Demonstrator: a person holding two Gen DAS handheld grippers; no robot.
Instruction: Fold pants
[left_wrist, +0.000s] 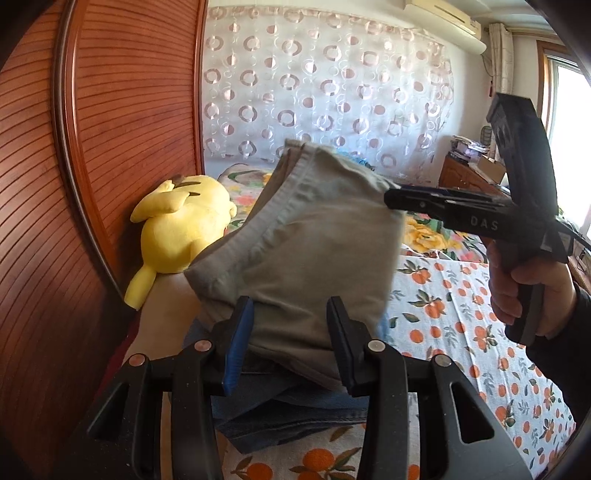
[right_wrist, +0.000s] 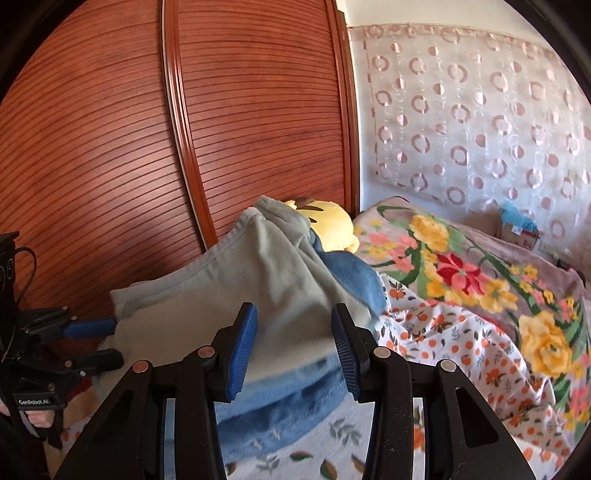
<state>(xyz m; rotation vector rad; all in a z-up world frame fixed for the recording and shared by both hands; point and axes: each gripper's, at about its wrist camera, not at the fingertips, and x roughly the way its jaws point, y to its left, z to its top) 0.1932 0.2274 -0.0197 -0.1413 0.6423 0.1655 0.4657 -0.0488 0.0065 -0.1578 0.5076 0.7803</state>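
Both claws hold a bundle of folded grey pants (left_wrist: 314, 236) just above a stack of blue jeans (left_wrist: 291, 413) on the bed (left_wrist: 461, 314). The left claw (left_wrist: 291, 343) and right claw (right_wrist: 295, 350) each grip the cloth at a middling width. A yellow plush toy (left_wrist: 177, 229) lies behind. This looks like placing: next, lower the pants squarely onto the stack, then release.

Matt grey cotton-like pants (left_wrist: 314, 236) lie over rougher blue denim (left_wrist: 295, 410). The bed sheet (left_wrist: 461, 317) is printed cloth. A plush yellow toy (left_wrist: 177, 229) sits beside the glossy ribbed wooden wardrobe (right_wrist: 110, 147).
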